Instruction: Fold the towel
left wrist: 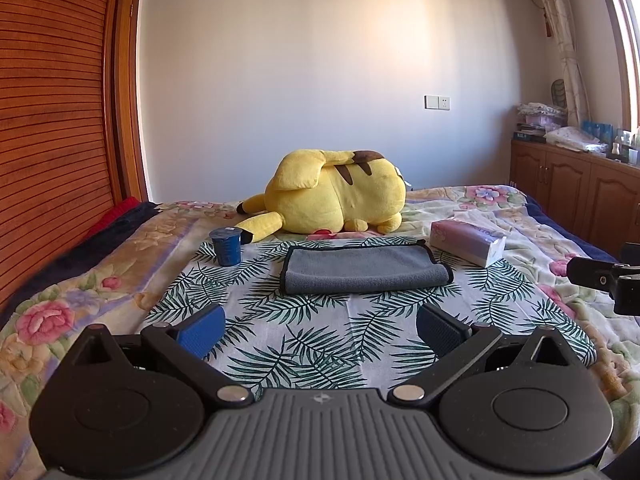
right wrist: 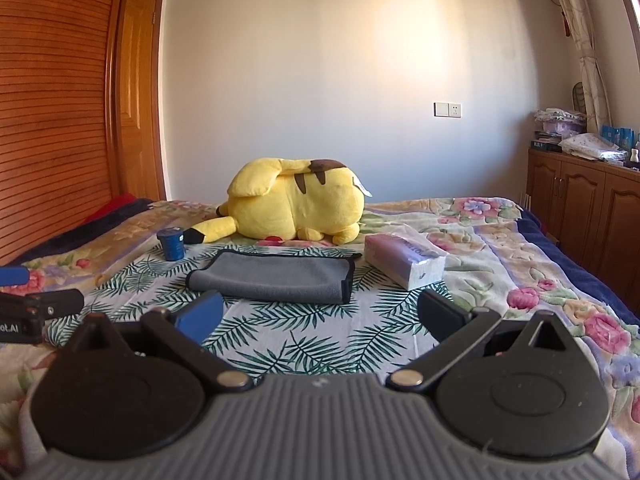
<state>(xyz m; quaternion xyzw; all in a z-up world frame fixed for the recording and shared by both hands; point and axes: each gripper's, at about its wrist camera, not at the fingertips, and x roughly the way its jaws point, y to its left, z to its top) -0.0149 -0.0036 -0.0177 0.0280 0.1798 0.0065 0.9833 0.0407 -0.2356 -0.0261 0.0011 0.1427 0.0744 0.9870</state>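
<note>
**A:** Left wrist view first: what carries everything?

**B:** A bed under a floral quilt (left wrist: 516, 220), with a white cloth printed with green palm leaves (left wrist: 304, 336) spread over its middle. Slatted wooden headboard (left wrist: 52, 128) on the left, plain pale wall behind, wooden cabinets (left wrist: 576, 188) on the right. The grey, soft-piled towel with black edging (left wrist: 366, 269) lies folded double near the cloth's far edge. A blue ribbed cup (left wrist: 227, 246) stands at the far left corner, a soft pink tissue pack (left wrist: 468, 242) at the far right, a yellow plush toy (left wrist: 334, 196) beyond.

**A:** And the left gripper (left wrist: 320, 330)?

**B:** Fingers spread wide, holding nothing, over the cloth, short of the towel.

**A:** Right wrist view?

**B:** Same bed. The right gripper (right wrist: 320, 316) is also spread wide and holding nothing, its blue pad (right wrist: 200, 316) near the towel's near edge.
</note>
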